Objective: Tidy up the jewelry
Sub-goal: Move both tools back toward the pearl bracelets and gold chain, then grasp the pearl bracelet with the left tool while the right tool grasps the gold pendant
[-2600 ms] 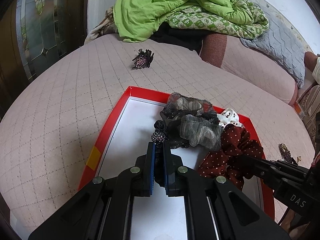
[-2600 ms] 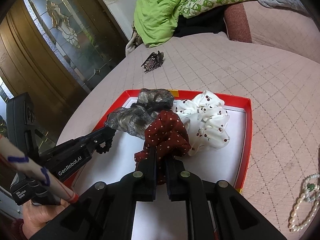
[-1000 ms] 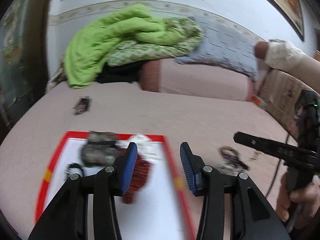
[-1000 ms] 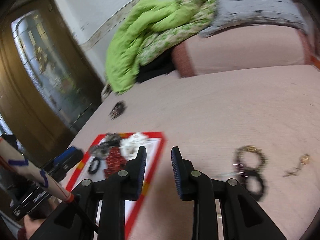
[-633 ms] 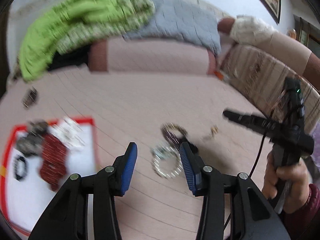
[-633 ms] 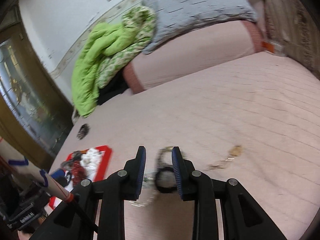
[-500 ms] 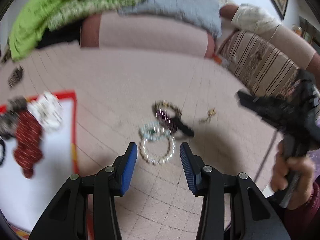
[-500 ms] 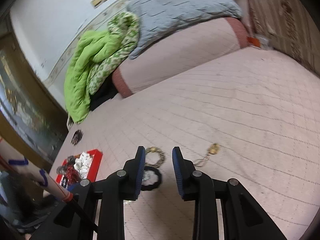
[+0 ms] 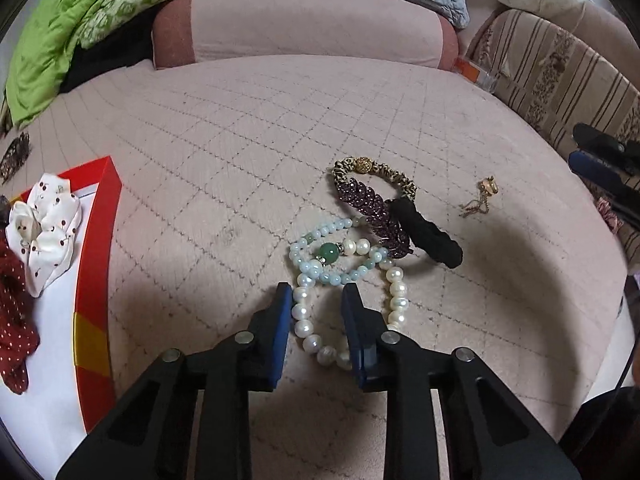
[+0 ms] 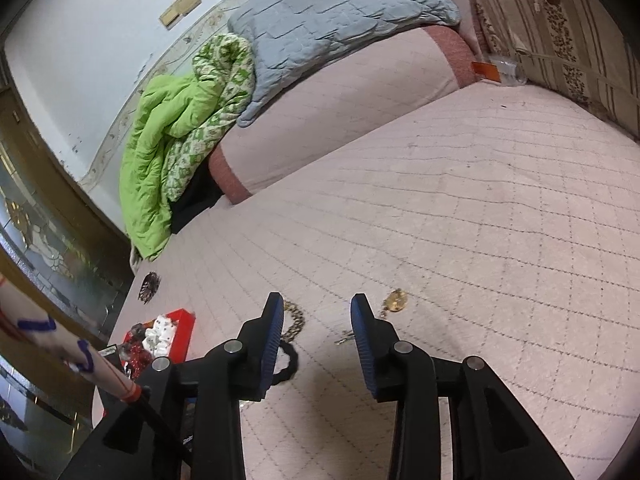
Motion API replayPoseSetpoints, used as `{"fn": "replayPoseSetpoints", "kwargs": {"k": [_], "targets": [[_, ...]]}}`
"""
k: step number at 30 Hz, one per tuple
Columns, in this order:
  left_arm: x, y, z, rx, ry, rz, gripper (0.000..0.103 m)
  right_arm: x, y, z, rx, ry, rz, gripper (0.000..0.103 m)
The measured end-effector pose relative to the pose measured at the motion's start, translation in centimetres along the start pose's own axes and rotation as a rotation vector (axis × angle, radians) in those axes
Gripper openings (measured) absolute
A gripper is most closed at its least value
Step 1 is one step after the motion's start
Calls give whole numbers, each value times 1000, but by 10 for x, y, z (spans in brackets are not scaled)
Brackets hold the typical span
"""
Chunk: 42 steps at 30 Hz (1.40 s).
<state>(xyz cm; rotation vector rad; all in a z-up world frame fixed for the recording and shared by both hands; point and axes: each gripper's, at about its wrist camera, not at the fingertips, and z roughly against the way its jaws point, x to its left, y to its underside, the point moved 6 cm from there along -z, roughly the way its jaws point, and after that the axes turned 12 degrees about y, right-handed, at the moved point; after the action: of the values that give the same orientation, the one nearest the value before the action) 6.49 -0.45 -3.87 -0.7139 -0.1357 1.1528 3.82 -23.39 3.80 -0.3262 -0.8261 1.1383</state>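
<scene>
On the pink quilted bed lies a small heap of jewelry. My left gripper (image 9: 318,300) hangs low over a white pearl bracelet (image 9: 308,320). Its jaws are closing, one strand lies between the pads, and the pads do not press on it. Just beyond lie a pale bead bracelet with a green bead (image 9: 328,252), a purple rhinestone piece (image 9: 372,208), a leopard bracelet (image 9: 362,165) and a black hair tie (image 9: 428,236). My right gripper (image 10: 318,316) is opening with nothing between its pads; a gold chain with a pendant (image 10: 395,301) lies just right of it.
A red tray (image 9: 94,280) at the left holds a white dotted scrunchie (image 9: 44,232) and a dark red one (image 9: 12,312). A dark hair claw (image 10: 148,286) lies beyond it. A pink bolster (image 9: 304,24), green and grey quilts and a striped cushion (image 9: 560,68) border the bed.
Both grippers swung away from the red tray to the jewelry heap on the right. The left one sank over the pearls and its jaws narrowed. The right one's jaws widened.
</scene>
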Motion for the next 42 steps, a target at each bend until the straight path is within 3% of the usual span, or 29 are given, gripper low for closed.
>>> {"fn": "replayPoseSetpoints", "kwargs": {"k": [2, 4, 6, 12, 16, 24, 32, 35, 38, 40, 42], "targets": [[-6, 3, 4, 8, 30, -18, 11, -5, -1, -4, 10, 18, -16, 39], [-17, 5, 14, 0, 135, -22, 9, -10, -3, -7, 15, 32, -34, 39], [-29, 0, 32, -57, 212, -46, 9, -14, -5, -11, 17, 53, -53, 39], [-46, -21, 101, -273, 317, -114, 9, -16, -5, -21, 34, 97, -79, 39], [-40, -28, 120, -319, 287, -121, 9, -17, -3, -31, 57, 128, -74, 40], [-22, -22, 114, -291, 265, -70, 9, -27, 2, -63, 133, 189, -91, 42], [-17, -17, 111, -273, 253, -61, 9, -26, 3, -101, 180, 300, 18, 42], [-15, -18, 109, -269, 252, -56, 9, -20, 6, -111, 193, 367, 129, 42], [-15, -18, 104, -258, 248, -54, 9, -7, 13, -116, 184, 466, 301, 37], [-15, -17, 102, -253, 241, -56, 9, -7, 13, -115, 184, 474, 310, 26], [-16, -17, 102, -252, 240, -59, 9, -11, 10, -111, 180, 457, 285, 24]]}}
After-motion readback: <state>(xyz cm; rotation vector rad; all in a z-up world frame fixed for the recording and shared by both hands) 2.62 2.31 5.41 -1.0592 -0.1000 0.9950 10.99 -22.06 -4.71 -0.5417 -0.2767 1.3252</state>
